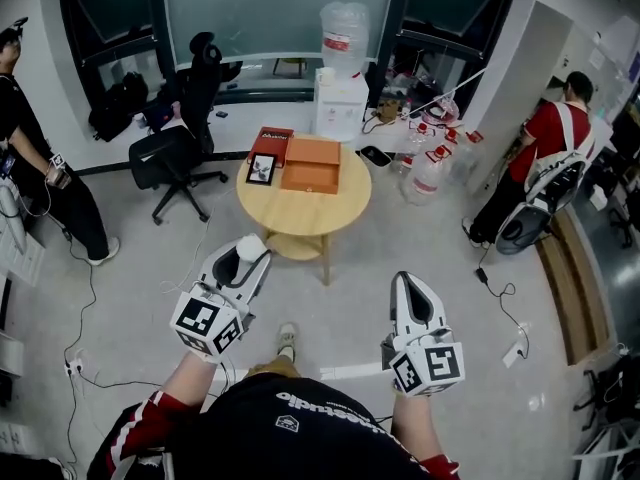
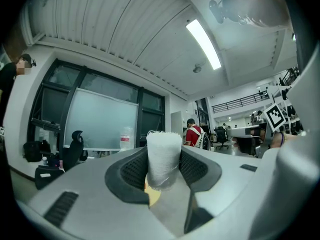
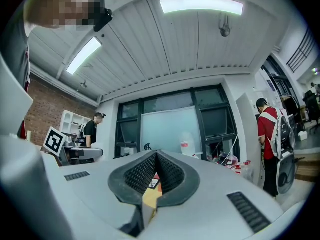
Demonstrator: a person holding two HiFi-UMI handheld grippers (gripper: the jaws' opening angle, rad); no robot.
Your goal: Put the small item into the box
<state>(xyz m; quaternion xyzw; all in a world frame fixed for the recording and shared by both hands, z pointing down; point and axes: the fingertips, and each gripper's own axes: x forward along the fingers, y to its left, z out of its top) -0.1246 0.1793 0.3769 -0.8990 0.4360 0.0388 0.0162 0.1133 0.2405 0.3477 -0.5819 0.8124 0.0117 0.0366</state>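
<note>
1. Closest up is the person's black top [image 1: 290, 423], with both grippers held out in front over the grey floor [image 1: 450, 258].
2. Left gripper [image 1: 246, 258] is clamped on the small item [image 1: 250, 243]. In the left gripper view the item stands upright between the black ribbed pads [image 2: 134, 170], which press on its sides.
3. Looks-wise, the item is a short white cylinder with a fine mesh or gauze texture and a slightly ragged top edge. It narrows a bit toward the bottom.
4. So the item is in the left jaws, on the near side of the table and well apart from the box.
5. Right gripper [image 1: 407, 286] is closed up with its jaw tips meeting and nothing between them.
6. Farther out is a round wooden table [image 1: 300, 223]. The orange box [image 1: 312, 165] sits toward its far side. It looks shut from above, so I can't tell what's inside.
7. Just left of the orange box is a dark red box [image 1: 271, 144] with white lettering, also closed. A black-framed card [image 1: 262, 169] sits at its near end.
8. Beyond the table is a white water dispenser [image 1: 340, 103] with a clear jug [image 1: 344, 26] on top. Can't tell if there's water in it.
9. On the floor to the right is a bunch of clear bottles [image 1: 430, 168] with red caps.
</note>
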